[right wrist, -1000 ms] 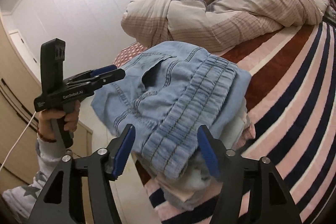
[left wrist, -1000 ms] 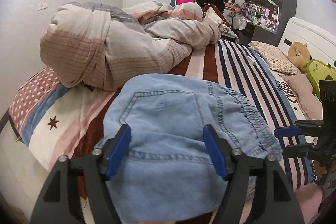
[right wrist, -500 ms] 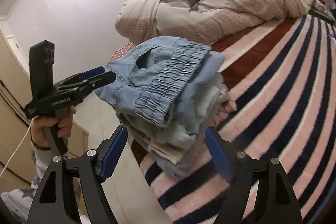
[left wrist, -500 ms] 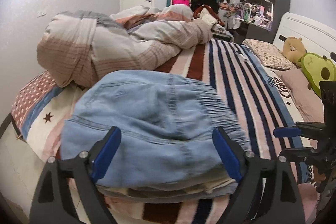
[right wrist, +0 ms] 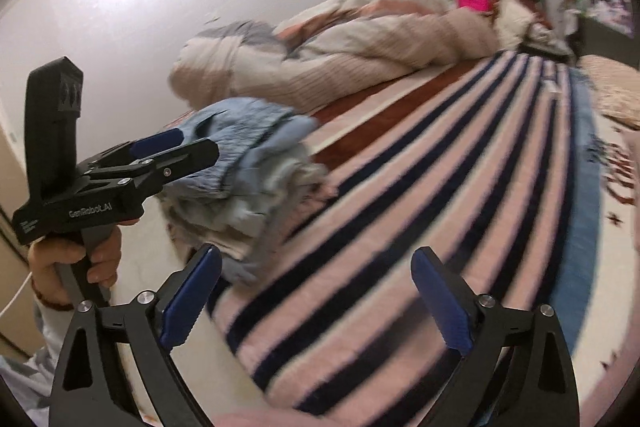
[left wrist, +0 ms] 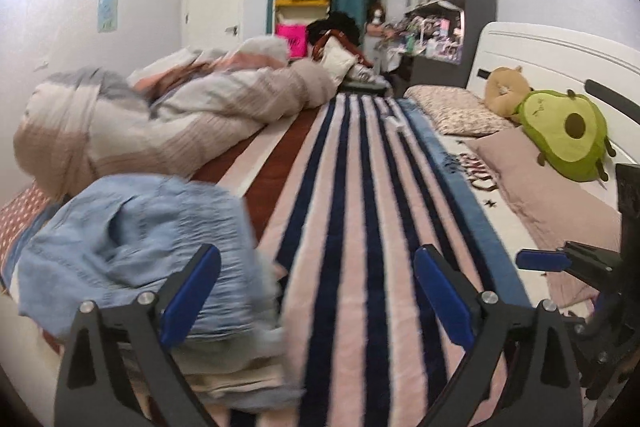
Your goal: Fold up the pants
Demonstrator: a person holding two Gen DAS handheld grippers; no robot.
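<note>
**Two open grippers, one folded pile**

Both views are smeared by motion, so the seams of the folded pants (left wrist: pixel 132 247) blur, and the pale layers stacked beneath them cannot be told apart. The pants top that pile at the near left edge of the striped blanket (left wrist: pixel 360 227). The left gripper (left wrist: pixel 316 295) stands wide open, holding nothing, its left finger (left wrist: pixel 188 295) in front of the pile. The right gripper (right wrist: pixel 316 297) is equally wide and empty over the stripes. One rumpled duvet (left wrist: pixel 160 123) lies behind; two plush toys (left wrist: pixel 560 131) sit by the headboard.
</note>
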